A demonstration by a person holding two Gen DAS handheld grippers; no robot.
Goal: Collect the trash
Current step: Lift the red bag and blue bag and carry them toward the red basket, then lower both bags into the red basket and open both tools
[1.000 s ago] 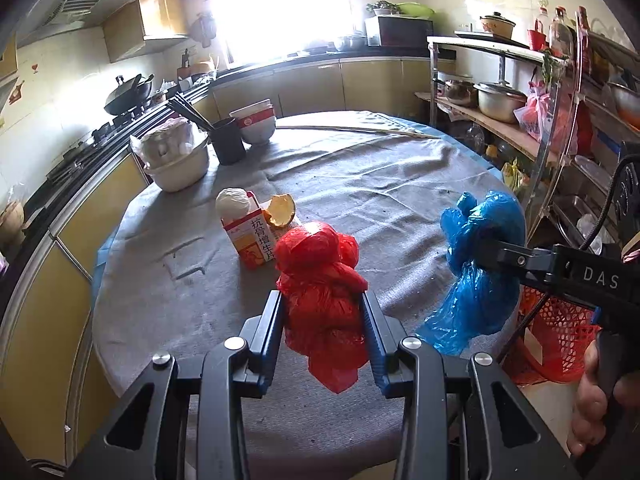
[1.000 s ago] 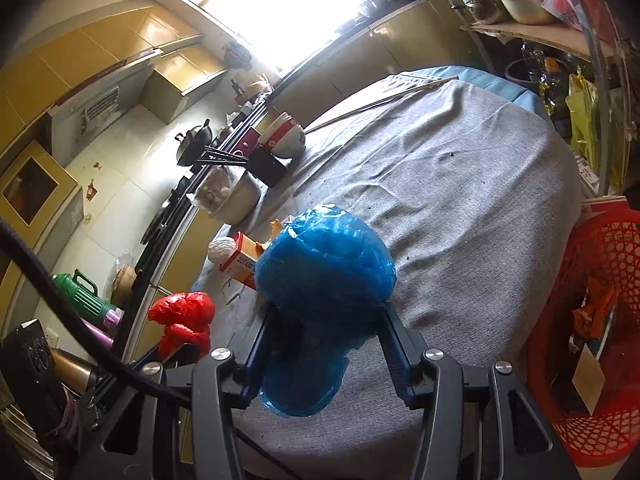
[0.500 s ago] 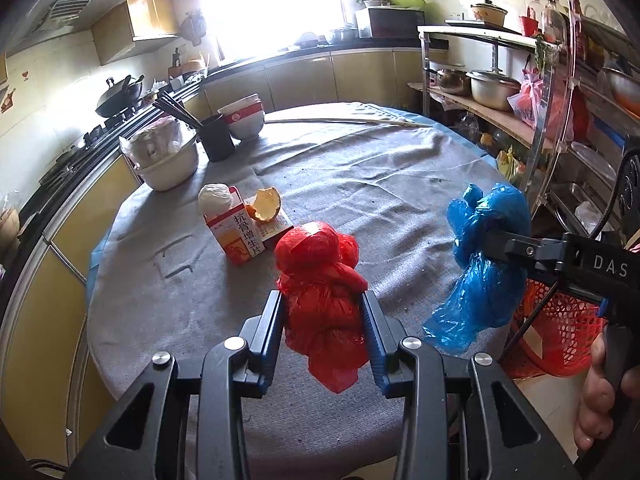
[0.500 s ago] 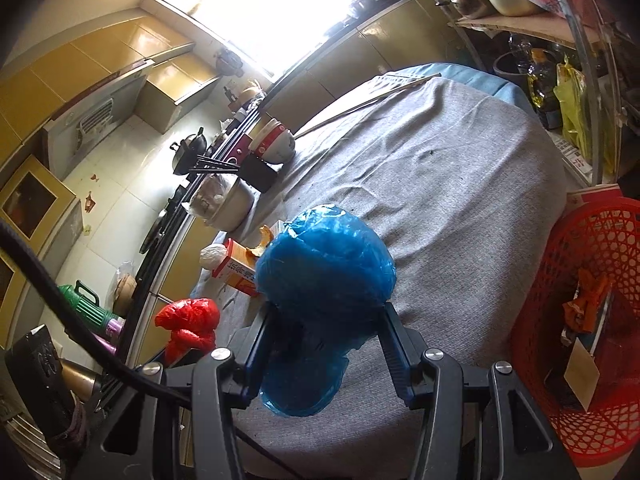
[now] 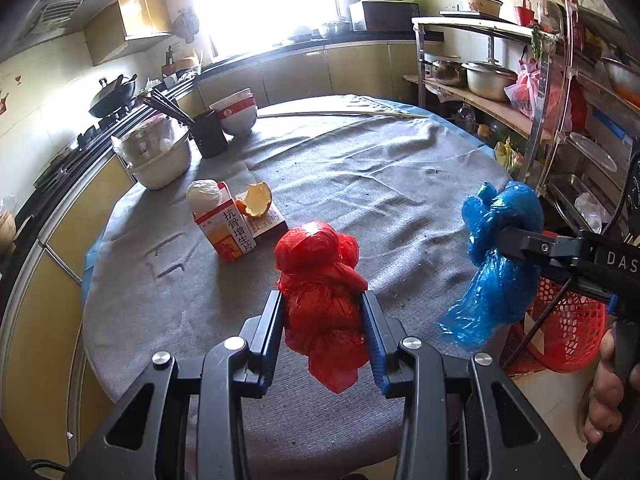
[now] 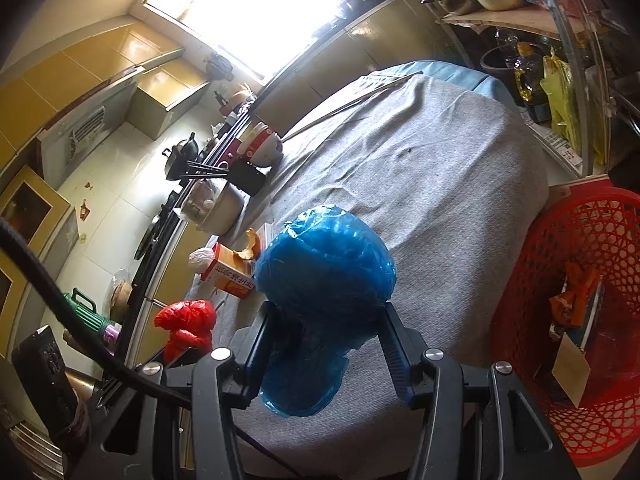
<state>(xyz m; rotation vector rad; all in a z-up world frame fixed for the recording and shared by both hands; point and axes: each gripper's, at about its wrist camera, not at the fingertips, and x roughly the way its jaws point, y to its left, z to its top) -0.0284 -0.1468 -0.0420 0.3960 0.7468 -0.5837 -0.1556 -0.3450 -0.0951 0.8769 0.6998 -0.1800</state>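
My left gripper [image 5: 323, 312] is shut on a crumpled red plastic bag [image 5: 320, 280] and holds it above the near edge of the round table [image 5: 360, 184]. My right gripper [image 6: 325, 334] is shut on a crumpled blue plastic bag [image 6: 324, 276], held over the table's right edge; it also shows in the left wrist view [image 5: 500, 256]. A red mesh trash basket [image 6: 580, 312] stands on the floor right of the table with some trash inside. An orange carton [image 5: 228, 232], orange peel [image 5: 256, 200] and a white ball [image 5: 204, 194] lie on the table.
Bowls [image 5: 236, 114], a black chopstick cup [image 5: 208, 136] and a covered white basin [image 5: 158, 156] stand at the table's far left. A metal rack with pots [image 5: 488, 80] stands to the right. Counters and a stove run along the left.
Both grippers, each holding its bag, have drawn back from the table a little. The red basket shows larger and nearer in the right wrist view.
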